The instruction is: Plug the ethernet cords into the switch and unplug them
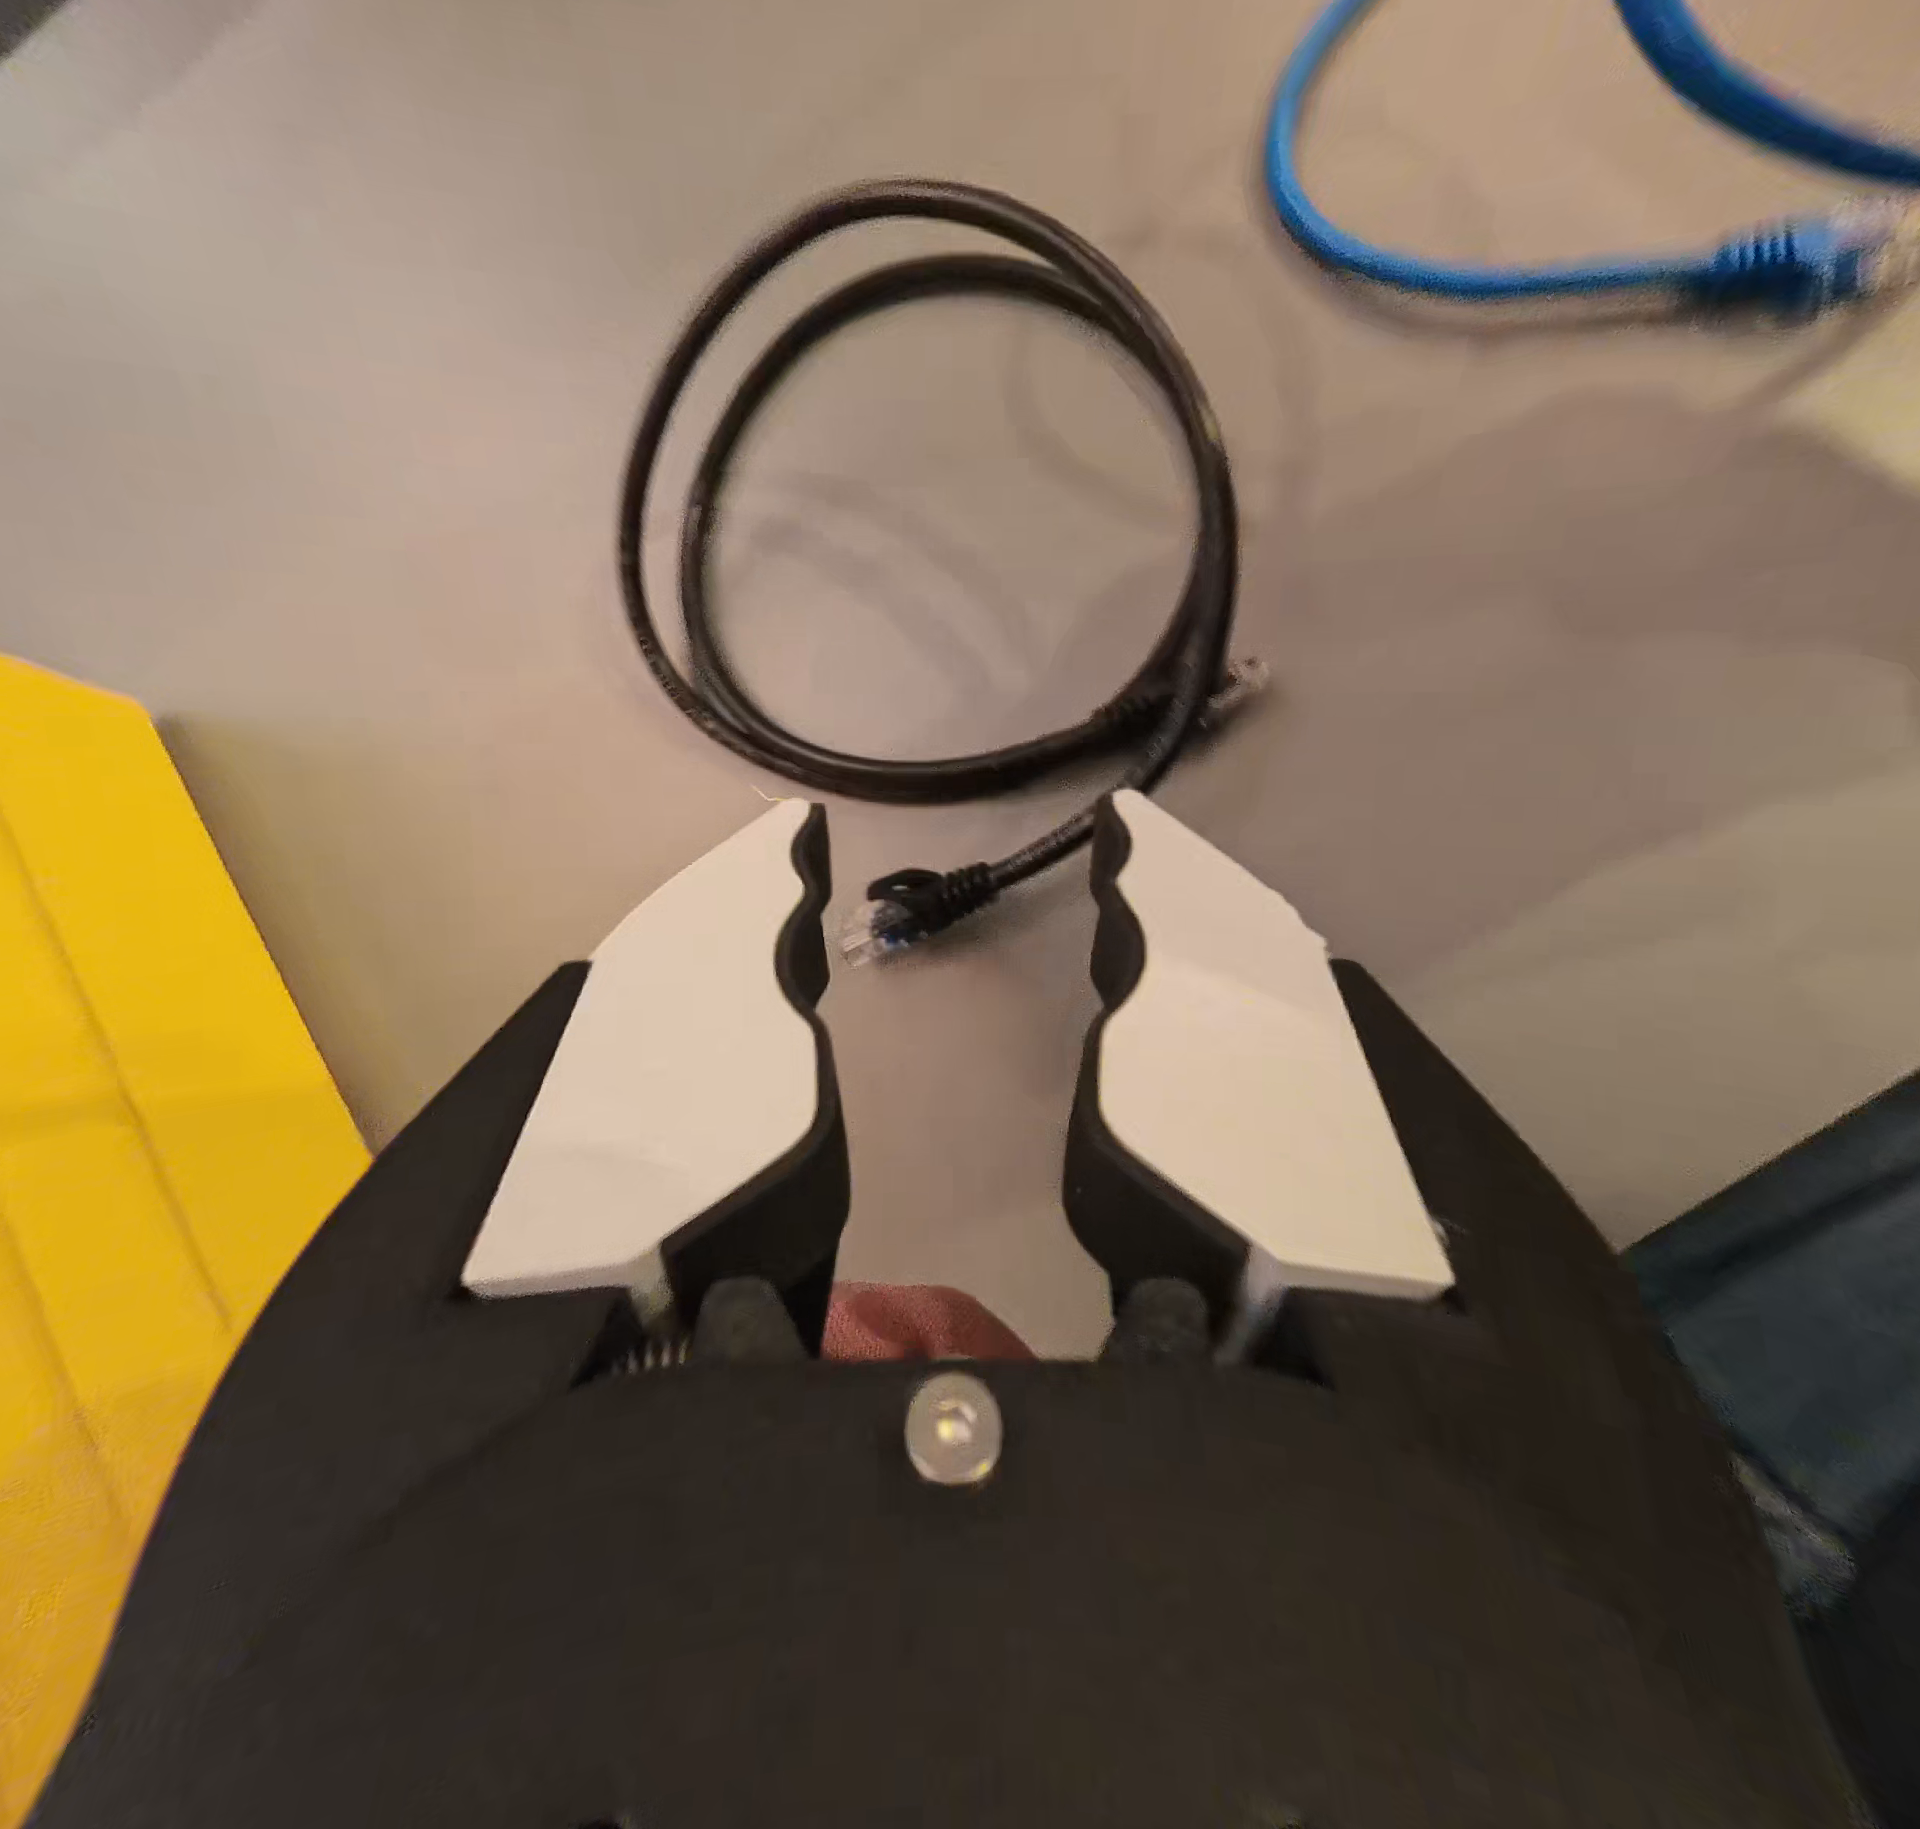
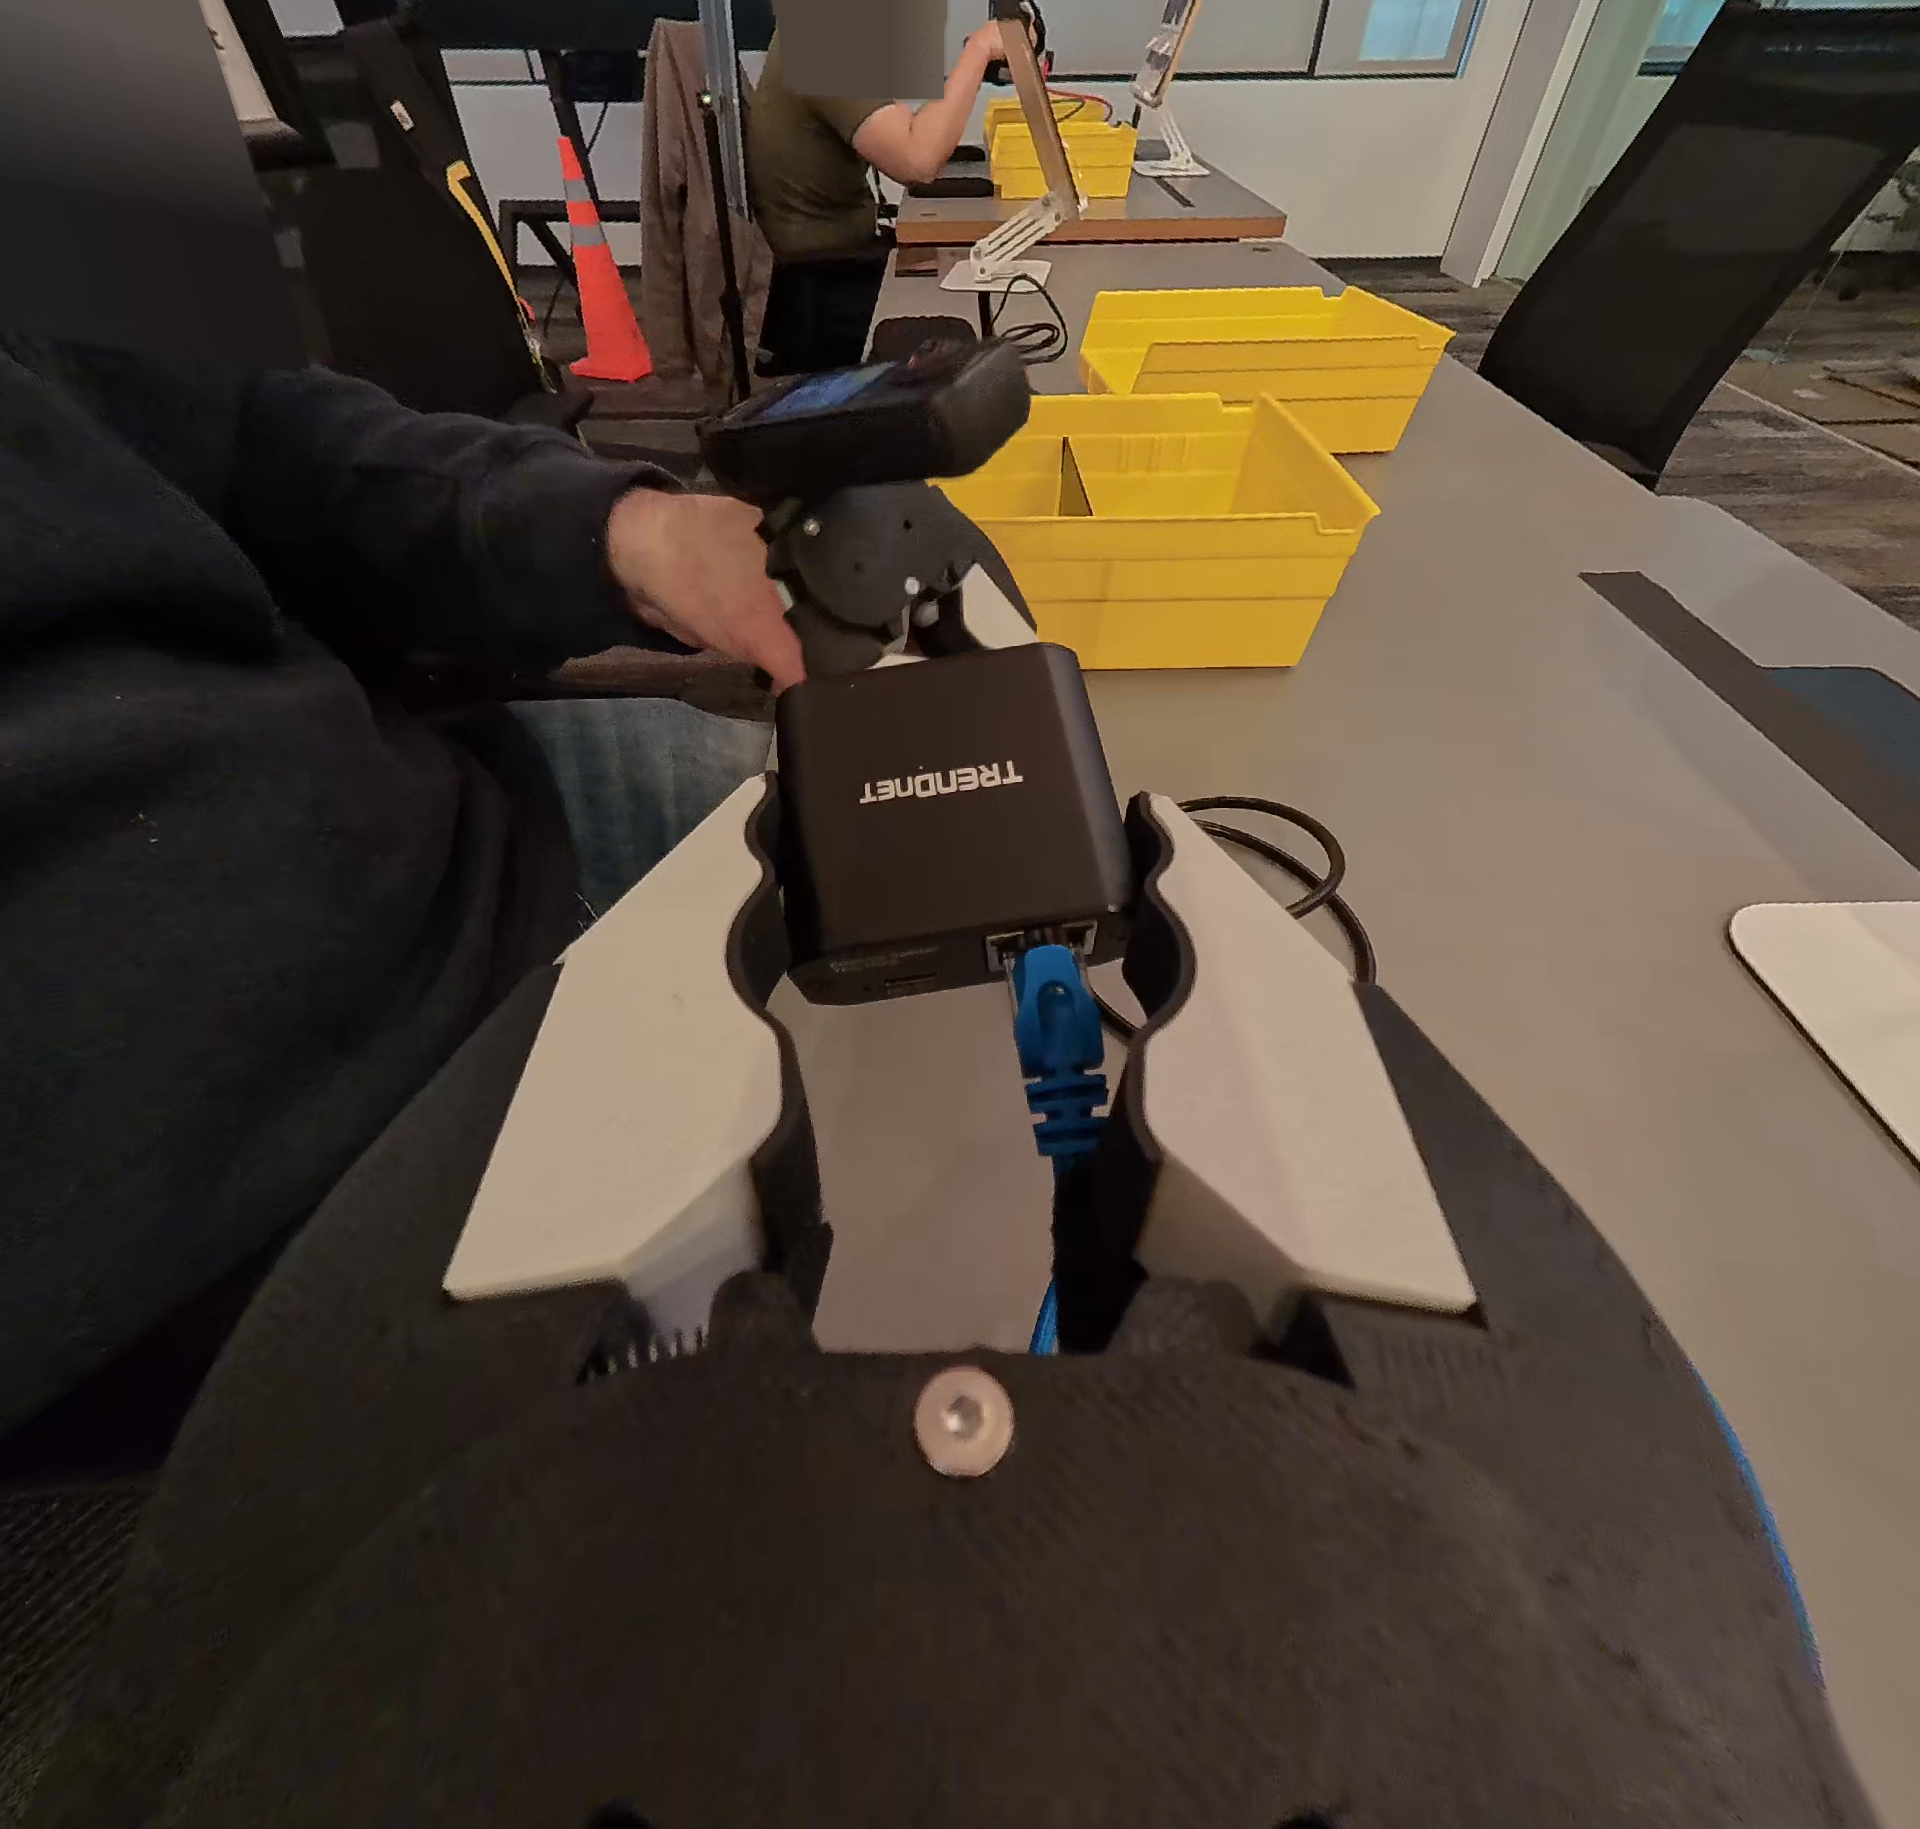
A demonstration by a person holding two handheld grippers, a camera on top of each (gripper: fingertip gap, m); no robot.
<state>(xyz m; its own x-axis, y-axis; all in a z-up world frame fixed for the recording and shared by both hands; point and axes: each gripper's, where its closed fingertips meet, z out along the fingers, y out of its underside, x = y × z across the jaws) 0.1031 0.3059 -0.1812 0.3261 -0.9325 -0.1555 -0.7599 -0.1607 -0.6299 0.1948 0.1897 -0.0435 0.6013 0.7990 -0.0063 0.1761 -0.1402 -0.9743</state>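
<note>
In the left wrist view my left gripper (image 1: pixel 966 813) is open just above the grey table (image 1: pixel 364 377). A coiled black ethernet cord (image 1: pixel 935 491) lies ahead of it, and the cord's clear-tipped plug (image 1: pixel 894 917) lies between the fingertips, untouched. A blue ethernet cord (image 1: pixel 1455 262) with a loose plug (image 1: pixel 1787 262) lies at the upper right. In the right wrist view my right gripper (image 2: pixel 951 813) clasps the black switch (image 2: pixel 935 844) by its two sides. A blue plug (image 2: pixel 1060 1041) sits in one of the front ports. The left gripper's body (image 2: pixel 873 553), held by a hand, is just behind the switch.
Yellow bins (image 2: pixel 1174 553) stand on the table beyond the switch, and one (image 1: pixel 104 1052) is at the left gripper's left. A flat white object (image 2: pixel 1839 990) lies at the right. The person's dark sleeve (image 2: pixel 312 532) fills the left. A black chair (image 2: pixel 1714 221) stands far right. Left tips to right tips: about 20 cm.
</note>
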